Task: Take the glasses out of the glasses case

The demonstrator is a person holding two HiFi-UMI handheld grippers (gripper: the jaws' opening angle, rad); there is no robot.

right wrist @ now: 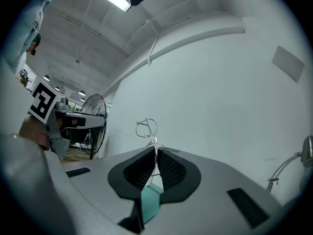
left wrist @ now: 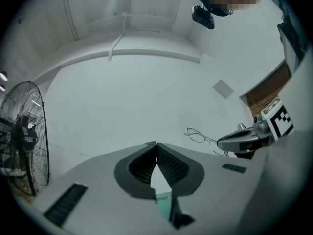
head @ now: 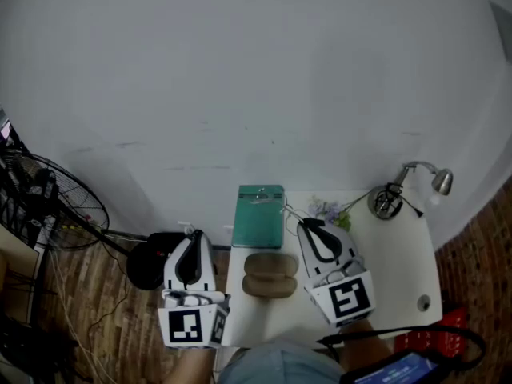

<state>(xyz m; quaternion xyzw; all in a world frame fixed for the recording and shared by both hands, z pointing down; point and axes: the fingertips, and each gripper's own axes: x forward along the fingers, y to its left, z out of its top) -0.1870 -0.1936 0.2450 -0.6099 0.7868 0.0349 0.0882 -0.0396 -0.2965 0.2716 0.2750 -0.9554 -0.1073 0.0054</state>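
Your right claw (right wrist: pixel 156 150) pinches the wire glasses (right wrist: pixel 145 128) by a thin arm, held up clear of the brown glasses case (head: pixel 270 276) on the bench (head: pixel 400 254). Your left claw (left wrist: pixel 156 146) is pressed together and empty. The removal looks done. Next, set the glasses down gently on a bare part of the bench near the case.

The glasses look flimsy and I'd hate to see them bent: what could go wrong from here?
1. The right hand-held gripper pinches the glasses by one thin wire part, most of the frame sticking out past the tips; it could bend or slip.
2. They hang in the air above the table, so a slip would likely drop them near the glasses case.
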